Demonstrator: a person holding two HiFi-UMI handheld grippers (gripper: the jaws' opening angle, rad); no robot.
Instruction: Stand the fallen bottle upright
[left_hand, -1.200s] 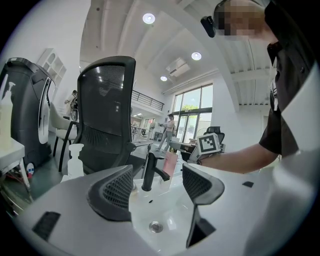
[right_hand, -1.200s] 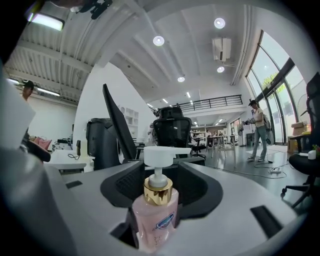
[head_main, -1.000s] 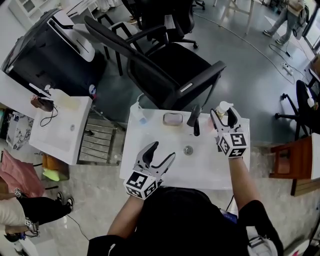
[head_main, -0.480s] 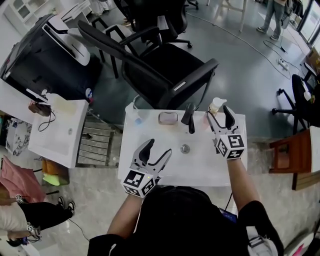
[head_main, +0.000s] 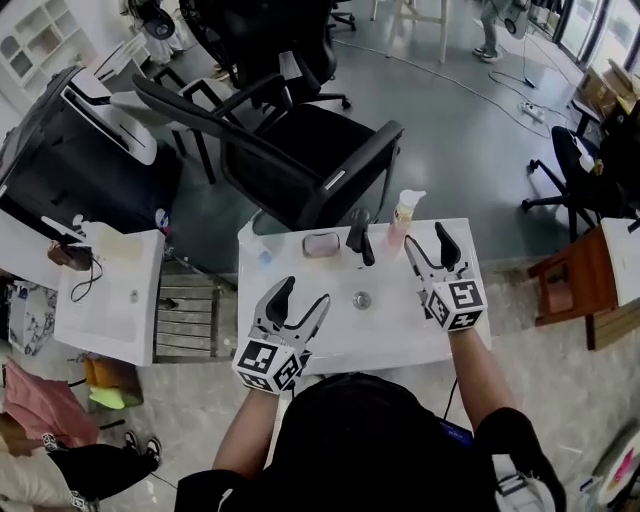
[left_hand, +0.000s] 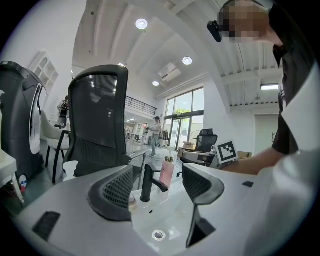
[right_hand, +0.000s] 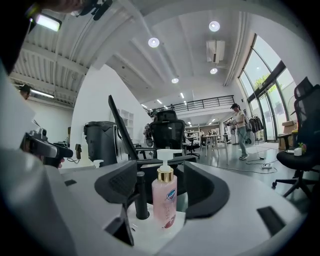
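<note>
As it stands upright, pink bottle (right_hand: 164, 201) (gold collar (right_hand: 165, 175)), seemingly plastic.

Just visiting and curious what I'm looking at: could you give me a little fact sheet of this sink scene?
Surface: white sink top with a drain
Bottle: pink pump bottle, upright, right of the black tap
Also there: soap dish, left of the tap
Left tongs: open, empty
Right tongs: open, just been opening, nothing gripped; bottle just ahead, untouched
</note>
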